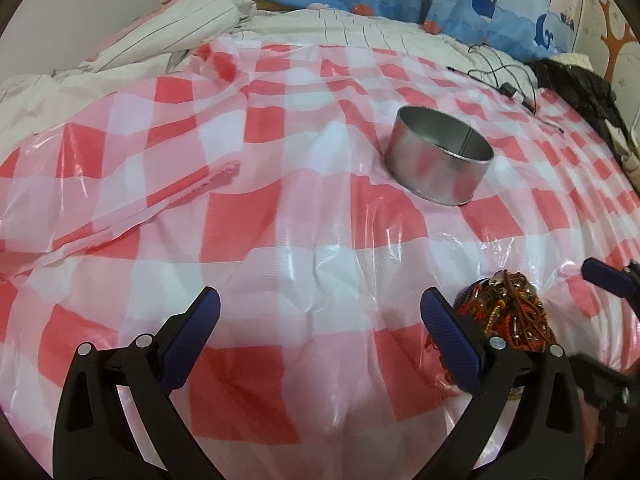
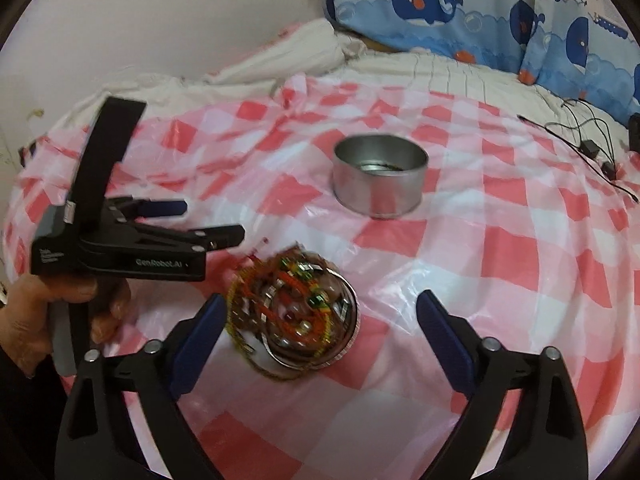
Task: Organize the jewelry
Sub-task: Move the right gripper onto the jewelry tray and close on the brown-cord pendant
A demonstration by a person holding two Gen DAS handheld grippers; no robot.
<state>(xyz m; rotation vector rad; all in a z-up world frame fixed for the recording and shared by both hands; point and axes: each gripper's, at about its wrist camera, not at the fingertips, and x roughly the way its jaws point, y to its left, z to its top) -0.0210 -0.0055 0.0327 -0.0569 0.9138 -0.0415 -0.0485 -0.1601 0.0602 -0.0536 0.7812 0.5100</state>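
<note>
Heaped in a shallow round lid [image 2: 344, 316] on the checked plastic sheet [image 2: 500, 240] over the bed: tangled jewelry [image 2: 288, 300], a roundish mound with no clear long axis. Beyond it, upright with mouth up: round metal tin [image 2: 380, 176]. Right tongs [image 2: 320, 320] spread wide, gripping nothing, pile between. Left tongs [image 1: 320, 308] wide, empty, just left of pile.

"GenRobot.AI" stands on the left gripper [image 2: 200, 224] body.
</note>
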